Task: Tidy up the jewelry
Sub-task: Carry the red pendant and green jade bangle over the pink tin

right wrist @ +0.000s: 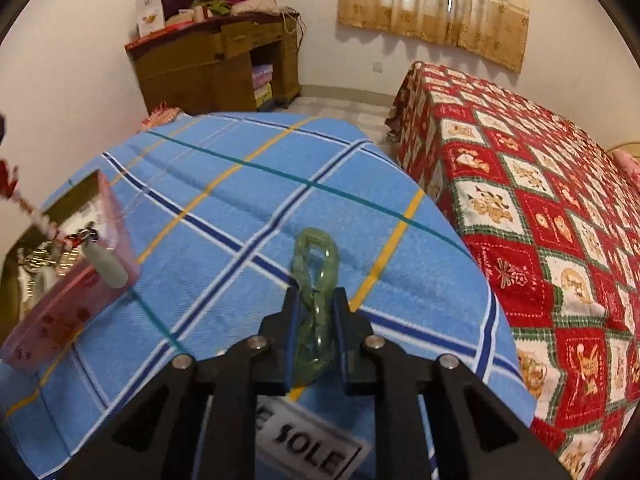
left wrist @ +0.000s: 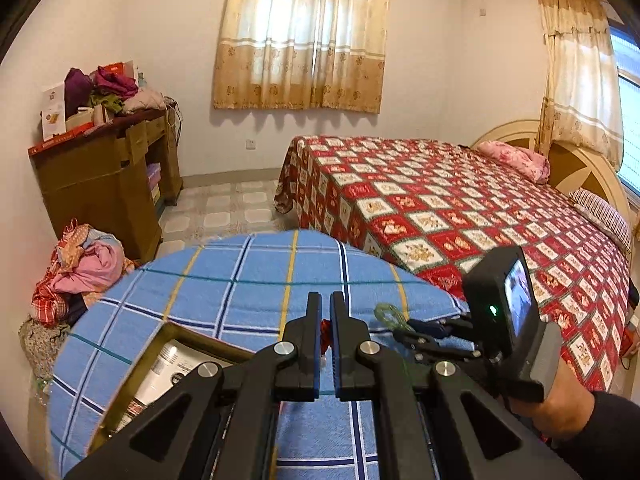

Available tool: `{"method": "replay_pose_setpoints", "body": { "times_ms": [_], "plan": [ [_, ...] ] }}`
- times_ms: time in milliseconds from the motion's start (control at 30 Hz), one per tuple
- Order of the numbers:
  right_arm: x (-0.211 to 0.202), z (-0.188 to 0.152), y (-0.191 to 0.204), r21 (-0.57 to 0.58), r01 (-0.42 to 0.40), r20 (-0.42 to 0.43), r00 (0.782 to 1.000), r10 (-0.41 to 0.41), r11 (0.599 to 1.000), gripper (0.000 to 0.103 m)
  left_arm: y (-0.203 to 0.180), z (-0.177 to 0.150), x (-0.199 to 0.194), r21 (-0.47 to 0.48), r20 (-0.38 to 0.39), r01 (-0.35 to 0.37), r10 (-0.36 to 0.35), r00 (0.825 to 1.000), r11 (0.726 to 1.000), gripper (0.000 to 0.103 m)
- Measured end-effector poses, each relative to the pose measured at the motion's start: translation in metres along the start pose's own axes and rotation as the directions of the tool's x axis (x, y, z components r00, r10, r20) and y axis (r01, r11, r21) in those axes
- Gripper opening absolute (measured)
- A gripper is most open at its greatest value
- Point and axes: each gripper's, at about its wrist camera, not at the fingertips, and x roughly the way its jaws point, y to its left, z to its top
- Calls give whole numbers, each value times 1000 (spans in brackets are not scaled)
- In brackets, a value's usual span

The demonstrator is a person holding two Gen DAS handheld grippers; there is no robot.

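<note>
My right gripper (right wrist: 316, 294) is shut on a translucent green chain-link bracelet (right wrist: 314, 276), held above the blue plaid table cloth (right wrist: 248, 200); the bracelet also shows in the left wrist view (left wrist: 390, 316). My left gripper (left wrist: 325, 300) is shut on a red and white beaded string (left wrist: 326, 330), which shows hanging at the left of the right wrist view (right wrist: 28, 208). A pink box (right wrist: 76, 288) with jewelry inside sits at the table's left; a pale pendant (right wrist: 106, 266) hangs over its rim.
A bed with a red patchwork cover (left wrist: 460, 220) stands to the right. A wooden cabinet (left wrist: 104, 184) piled with clothes stands against the far wall. A printed label (right wrist: 312, 452) lies on the table under my right gripper.
</note>
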Motion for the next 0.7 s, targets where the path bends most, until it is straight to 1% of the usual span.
{"method": "replay_pose_setpoints", "body": {
  "times_ms": [167,400,567,700],
  "plan": [
    [-29,8,17,-13,-29,67,997,30,999,18,6,12,-21,2,41,-20,20,999,1000,3],
    [-54,22,42,-53,-74,140,987,81,996,18,23,15,-42,-7,68,-72,72,995,997,3],
    [-63,31,61,-84,-108,173,977,121,991,18,41,11,-52,-22,71,-118,120,990,993,3],
    [-65,33,75,-103,-132,182,972,149,986,18,60,3,-57,-45,55,-160,162,985,986,3]
  ]
}}
